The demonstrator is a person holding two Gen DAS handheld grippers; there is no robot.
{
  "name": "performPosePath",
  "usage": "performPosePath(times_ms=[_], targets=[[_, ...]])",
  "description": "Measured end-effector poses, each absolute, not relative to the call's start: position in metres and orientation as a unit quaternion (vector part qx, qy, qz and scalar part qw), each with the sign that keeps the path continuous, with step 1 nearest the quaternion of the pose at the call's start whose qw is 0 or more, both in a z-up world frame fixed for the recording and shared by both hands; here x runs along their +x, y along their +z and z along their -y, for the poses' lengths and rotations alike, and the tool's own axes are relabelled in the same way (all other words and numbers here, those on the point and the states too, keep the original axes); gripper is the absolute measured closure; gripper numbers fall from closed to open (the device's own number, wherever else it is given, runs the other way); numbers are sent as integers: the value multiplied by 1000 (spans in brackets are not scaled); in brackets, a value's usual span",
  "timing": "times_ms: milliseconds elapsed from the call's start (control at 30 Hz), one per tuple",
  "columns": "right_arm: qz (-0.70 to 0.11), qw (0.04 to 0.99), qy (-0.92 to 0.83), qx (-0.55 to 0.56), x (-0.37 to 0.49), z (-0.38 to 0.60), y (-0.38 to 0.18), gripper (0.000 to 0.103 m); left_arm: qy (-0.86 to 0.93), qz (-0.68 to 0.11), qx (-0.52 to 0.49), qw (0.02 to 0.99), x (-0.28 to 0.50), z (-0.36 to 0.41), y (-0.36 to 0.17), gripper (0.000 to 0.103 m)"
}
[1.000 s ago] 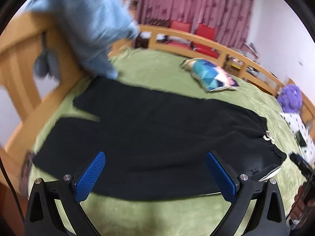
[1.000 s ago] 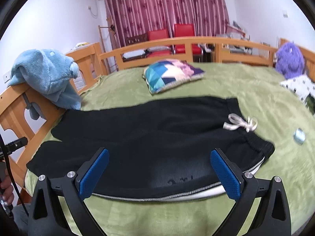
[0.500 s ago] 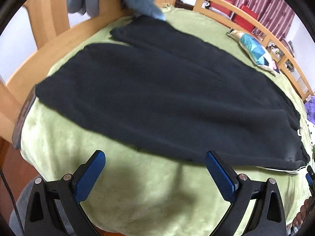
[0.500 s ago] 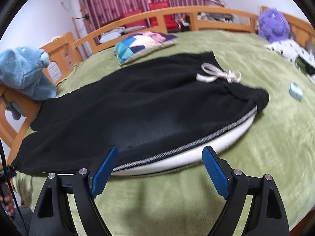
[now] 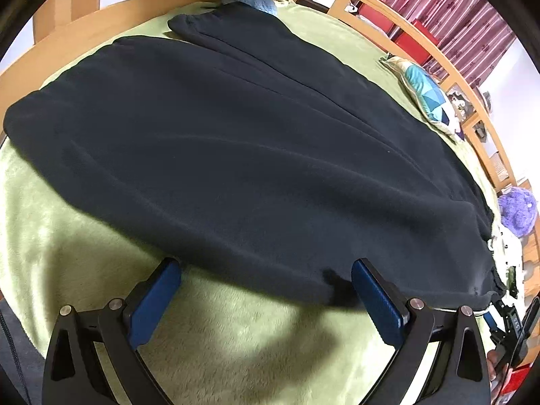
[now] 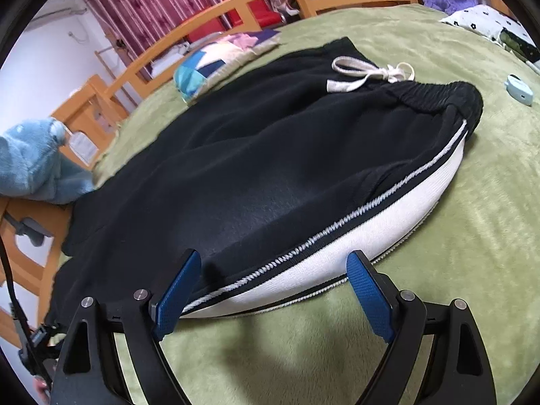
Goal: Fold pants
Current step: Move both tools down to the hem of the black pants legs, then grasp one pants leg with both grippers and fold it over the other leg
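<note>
Black pants [image 5: 236,155] lie flat on a green blanket [image 5: 219,330], legs to the left, waist to the right. In the right wrist view the pants [image 6: 270,155] show a white side stripe [image 6: 364,233] and a white drawstring [image 6: 368,74] at the waistband. My left gripper [image 5: 266,276] is open, low over the near edge of the lower leg. My right gripper [image 6: 273,270] is open, its fingertips at the striped near edge, closer to the waist. Neither holds cloth.
A wooden bed rail [image 6: 209,30] runs round the far side. A patterned pillow [image 6: 219,60] lies beyond the pants. A blue plush throw [image 6: 30,165] hangs at the foot rail. A purple plush toy [image 5: 516,209] and a small blue object [image 6: 519,89] are near the waist end.
Both grippers have dropped and moved in towards the near edge of the pants, which now fill both views. Both stay open.
</note>
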State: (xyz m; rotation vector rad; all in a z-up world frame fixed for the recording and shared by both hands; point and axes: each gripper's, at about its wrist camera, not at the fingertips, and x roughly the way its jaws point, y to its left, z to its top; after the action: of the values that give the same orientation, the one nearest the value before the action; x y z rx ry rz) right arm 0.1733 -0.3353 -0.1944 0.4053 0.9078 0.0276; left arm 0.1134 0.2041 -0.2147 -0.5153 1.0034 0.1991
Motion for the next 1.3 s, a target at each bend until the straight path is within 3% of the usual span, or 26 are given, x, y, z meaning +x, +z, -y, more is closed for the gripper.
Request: performPosePath(times_ms=[333,433,467,500,567,667,1067,1233,1300], targets=[[-445,857,-2,258,190,347,-217,15,110,-466,-222,850,126,-200,-219,5],[-441,876,-29,195,187,337,-211,46,107,-455,-225,855,124,-200,-216,32],[-439,878,-26,188,186,335,-209,54,107,-453,-226,856,123,-200,-214,45],[-433,881,-20,190,183,334,-205,58,106,-450,-223,858,123,-200,-212,64],[-420,884,-11,204,178,337,-199,71,98,-446,-213,864,121,-199,-209,83],[-411,888,-2,205,174,336,-188,78,93,-422,-197,880,116,-195,-194,86],[-369,910,18,185,142,332,-135,81,81,-379,-193,901,99,-196,-132,87],[-374,910,25,177,172,326,-109,83,75,-366,-169,912,142,-190,-91,89],[-364,917,31,163,210,322,-75,83,55,-345,-152,925,195,-187,-44,89]])
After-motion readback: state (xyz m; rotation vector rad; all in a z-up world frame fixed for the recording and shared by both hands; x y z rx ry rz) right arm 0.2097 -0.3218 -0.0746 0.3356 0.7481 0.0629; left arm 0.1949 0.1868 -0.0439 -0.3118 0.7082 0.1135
